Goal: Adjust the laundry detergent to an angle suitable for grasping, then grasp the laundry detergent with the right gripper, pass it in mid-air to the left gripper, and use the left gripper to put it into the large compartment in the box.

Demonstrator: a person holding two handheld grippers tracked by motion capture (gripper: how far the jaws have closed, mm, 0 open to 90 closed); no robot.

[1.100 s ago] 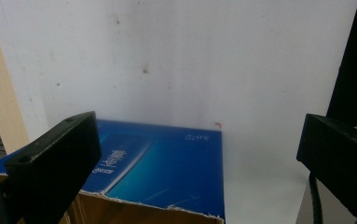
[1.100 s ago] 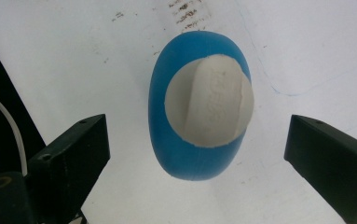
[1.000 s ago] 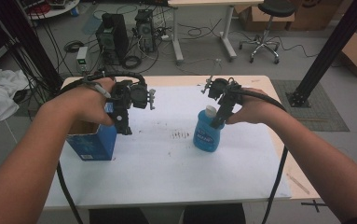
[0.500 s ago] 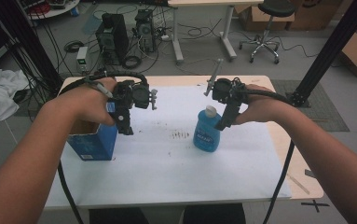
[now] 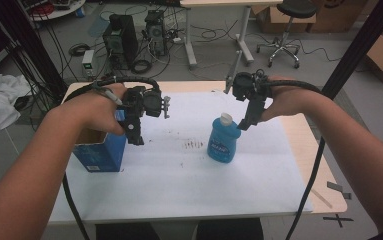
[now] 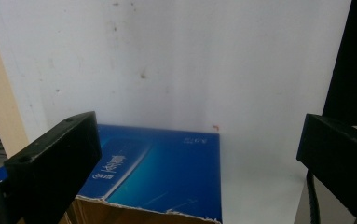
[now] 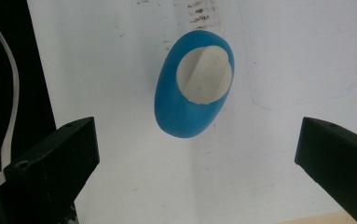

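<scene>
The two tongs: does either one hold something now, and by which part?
Nothing is held. The left tongs stand open above the blue cardboard box; the right tongs open above the blue plastic bottle.

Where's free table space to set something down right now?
Bare white mat along the near edge, in front of the blue box and the blue bottle. Another free strip lies between box and bottle, around the dark smudges. It is crowded at the box under the left gripper and at the bottle beside the right gripper.
</scene>
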